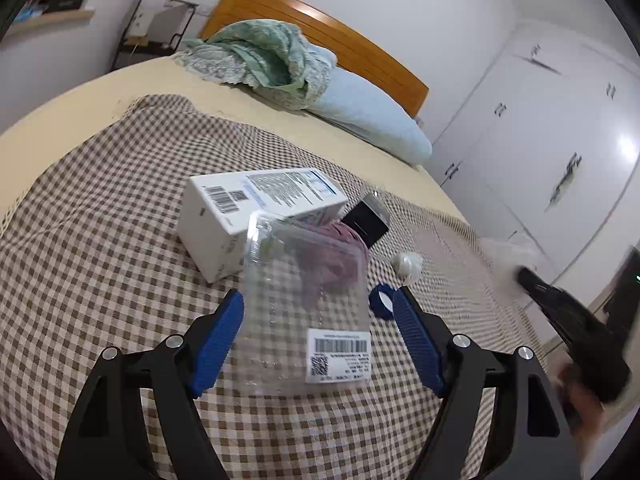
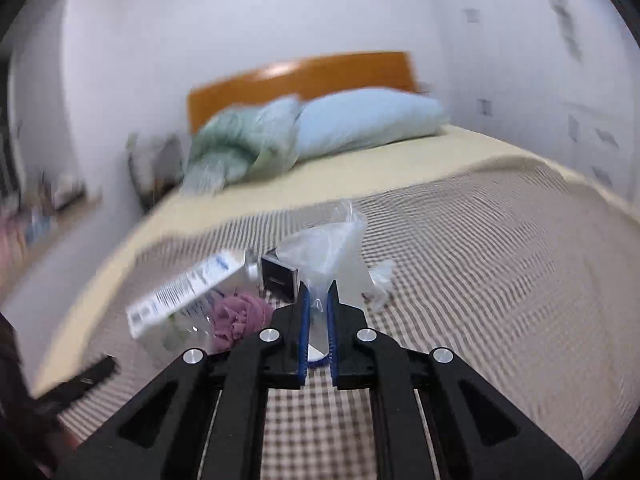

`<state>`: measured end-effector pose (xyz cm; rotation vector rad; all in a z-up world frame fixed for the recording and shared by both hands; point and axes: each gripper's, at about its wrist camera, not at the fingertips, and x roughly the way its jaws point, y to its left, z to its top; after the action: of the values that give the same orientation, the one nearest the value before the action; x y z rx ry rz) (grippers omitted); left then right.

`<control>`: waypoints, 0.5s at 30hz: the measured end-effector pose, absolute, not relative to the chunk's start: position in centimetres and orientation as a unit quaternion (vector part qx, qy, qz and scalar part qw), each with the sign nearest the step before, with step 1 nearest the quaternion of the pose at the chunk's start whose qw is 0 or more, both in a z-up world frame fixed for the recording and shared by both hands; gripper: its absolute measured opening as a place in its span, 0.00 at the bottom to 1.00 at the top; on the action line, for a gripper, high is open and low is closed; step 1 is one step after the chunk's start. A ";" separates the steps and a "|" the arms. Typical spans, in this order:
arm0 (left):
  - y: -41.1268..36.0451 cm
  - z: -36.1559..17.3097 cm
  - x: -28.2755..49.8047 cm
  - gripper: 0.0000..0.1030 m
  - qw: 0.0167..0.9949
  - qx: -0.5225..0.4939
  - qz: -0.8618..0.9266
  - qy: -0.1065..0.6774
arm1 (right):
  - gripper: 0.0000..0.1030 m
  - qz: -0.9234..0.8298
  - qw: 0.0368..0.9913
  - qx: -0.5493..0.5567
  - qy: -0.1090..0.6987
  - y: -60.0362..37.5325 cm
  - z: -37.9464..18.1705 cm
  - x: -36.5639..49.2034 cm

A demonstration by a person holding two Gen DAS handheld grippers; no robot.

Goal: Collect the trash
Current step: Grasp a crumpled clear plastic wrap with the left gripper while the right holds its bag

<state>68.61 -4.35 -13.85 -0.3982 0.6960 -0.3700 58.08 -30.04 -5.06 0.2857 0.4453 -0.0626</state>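
So the clear plastic bag (image 2: 324, 256) is pinched in our right hand-held gripper (image 2: 318, 312), lifted just off the checkered blanket (image 2: 480, 280). Left hand-held gripper (image 1: 318, 320) sits wide around the clear jar (image 1: 304, 304), pads not pressing yet. We'd keep the bag squeezed tight and close evenly on the jar, since that thin plastic probably flexes. White box (image 1: 248, 216) lies behind.

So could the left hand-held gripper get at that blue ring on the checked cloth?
Probably yes: the blue ring lies just beyond the left hand-held gripper, though the clear container fills its jaws.
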 end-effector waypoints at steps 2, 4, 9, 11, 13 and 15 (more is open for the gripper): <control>-5.5 -13.9 68.1 0.72 0.908 -0.166 -0.184 0.336 | 0.08 -0.047 0.962 0.160 0.217 -30.6 -6.9 55.7; -6.7 -14.0 67.4 0.72 0.915 -0.128 -0.195 0.331 | 0.08 -0.065 0.957 0.148 0.241 -31.6 -8.7 55.4; -9.6 -14.1 66.9 0.72 0.915 -0.081 -0.217 0.332 | 0.08 -0.060 0.944 0.210 0.248 -36.5 -10.1 56.1; -11.7 -12.9 66.9 0.72 0.907 -0.082 -0.244 0.333 | 0.08 -0.058 0.934 0.237 0.260 -37.9 -11.9 56.2; -14.0 -11.5 67.8 0.72 0.897 -0.067 -0.274 0.341 | 0.08 -0.064 0.927 0.251 0.272 -39.2 -13.2 56.4; -18.0 -9.1 70.5 0.72 0.893 -0.023 -0.278 0.354 | 0.08 -0.070 0.929 0.246 0.268 -40.1 -13.0 55.9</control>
<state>70.47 -17.98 -9.13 -0.0479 0.7346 -0.5771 55.90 -40.14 -12.97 0.5031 0.5486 -0.1425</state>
